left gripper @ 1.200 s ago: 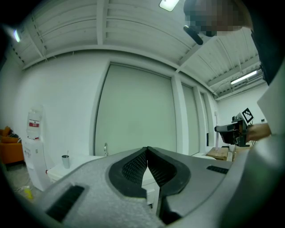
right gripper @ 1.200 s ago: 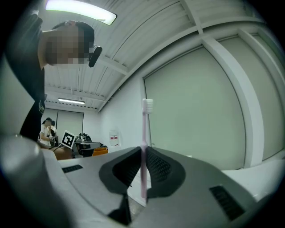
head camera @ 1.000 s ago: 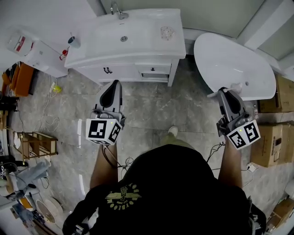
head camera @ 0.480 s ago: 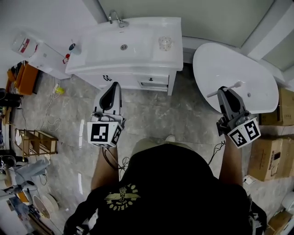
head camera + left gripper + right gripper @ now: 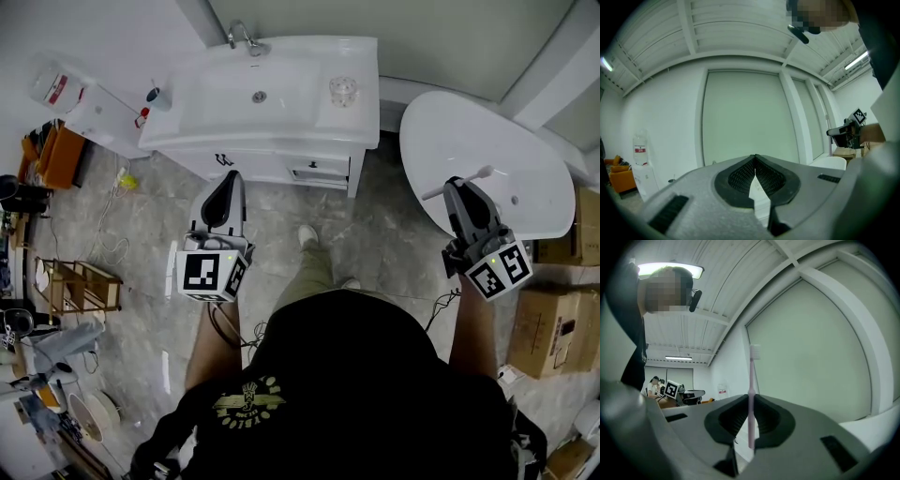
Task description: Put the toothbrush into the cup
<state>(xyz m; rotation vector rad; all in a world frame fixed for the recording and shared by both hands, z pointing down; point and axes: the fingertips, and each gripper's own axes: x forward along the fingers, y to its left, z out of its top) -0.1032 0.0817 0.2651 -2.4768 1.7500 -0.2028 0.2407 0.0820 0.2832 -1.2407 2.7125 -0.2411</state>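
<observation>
My right gripper (image 5: 457, 186) is shut on a thin pink toothbrush (image 5: 476, 176), which lies crosswise in the jaws with its bristle head to the right, over the white tub. In the right gripper view the toothbrush (image 5: 751, 394) stands upright between the pads of the right gripper (image 5: 751, 401). A clear cup (image 5: 343, 91) sits on the right side of the white sink counter (image 5: 216, 127), far ahead and to the left of that gripper. The left gripper (image 5: 232, 178) hovers over the floor before the vanity. Seen in its own view, the left gripper (image 5: 754, 159) is shut and empty.
A small blue-grey cup (image 5: 156, 95) stands at the counter's left end by the faucet (image 5: 242, 39). An oval white tub (image 5: 525, 187) fills the right. Cardboard boxes (image 5: 548, 328) lie far right, and a water dispenser (image 5: 70, 94), wooden rack (image 5: 80, 286) and cables are on the left. A foot (image 5: 307, 235) is on the floor.
The person has stepped forward, one foot now out in front, and the vanity has shifted a little in view. Both grippers keep their hold and pose, the toothbrush still in the right one.
</observation>
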